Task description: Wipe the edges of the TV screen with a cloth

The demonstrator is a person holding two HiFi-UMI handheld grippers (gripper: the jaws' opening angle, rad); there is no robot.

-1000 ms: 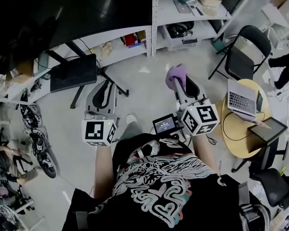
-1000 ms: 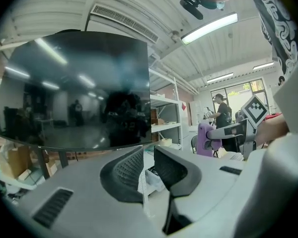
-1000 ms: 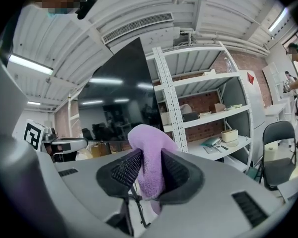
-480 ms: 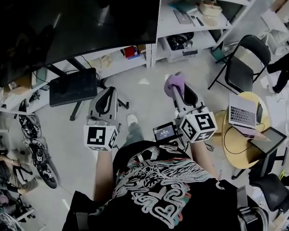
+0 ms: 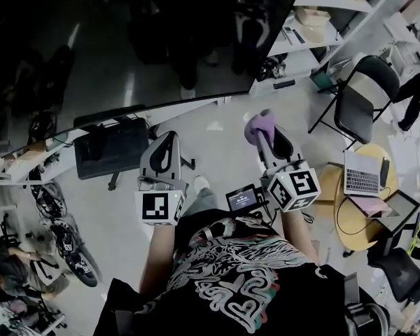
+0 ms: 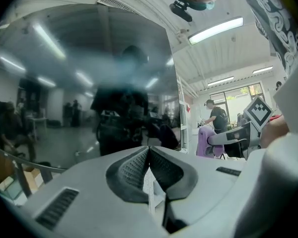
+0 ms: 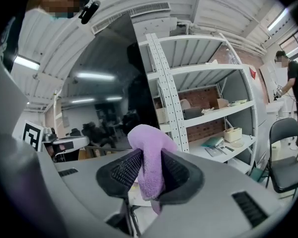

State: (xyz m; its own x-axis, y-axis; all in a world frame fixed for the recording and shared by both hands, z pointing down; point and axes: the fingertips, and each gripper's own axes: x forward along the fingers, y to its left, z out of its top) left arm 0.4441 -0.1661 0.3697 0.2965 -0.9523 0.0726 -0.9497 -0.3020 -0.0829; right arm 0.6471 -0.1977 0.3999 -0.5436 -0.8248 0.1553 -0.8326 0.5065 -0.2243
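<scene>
The large dark TV screen (image 5: 126, 40) fills the upper left of the head view, its bottom edge running just above both grippers. It also spreads across the left gripper view as the TV screen (image 6: 79, 83) and stands as a dark panel, the TV screen (image 7: 114, 73), left of the shelving in the right gripper view. My right gripper (image 5: 260, 126) is shut on a purple cloth (image 5: 259, 123), a little below the screen's lower edge. The cloth (image 7: 150, 157) bulges up between the pads. My left gripper (image 5: 161, 145) is shut with nothing in it, jaws touching, its tip (image 6: 149, 150) pointing at the screen.
White metal shelving (image 5: 315, 19) with boxes stands right of the TV. A black folding chair (image 5: 364, 96) and a round table with a laptop (image 5: 362, 177) are at the right. A black monitor (image 5: 112, 145) lies on the floor below the screen. A person (image 7: 293, 78) stands far right.
Both grippers have risen toward the TV's lower edge, and the head view has tilted up so the screen fills more of it. The cloth stays clamped in the right gripper.
</scene>
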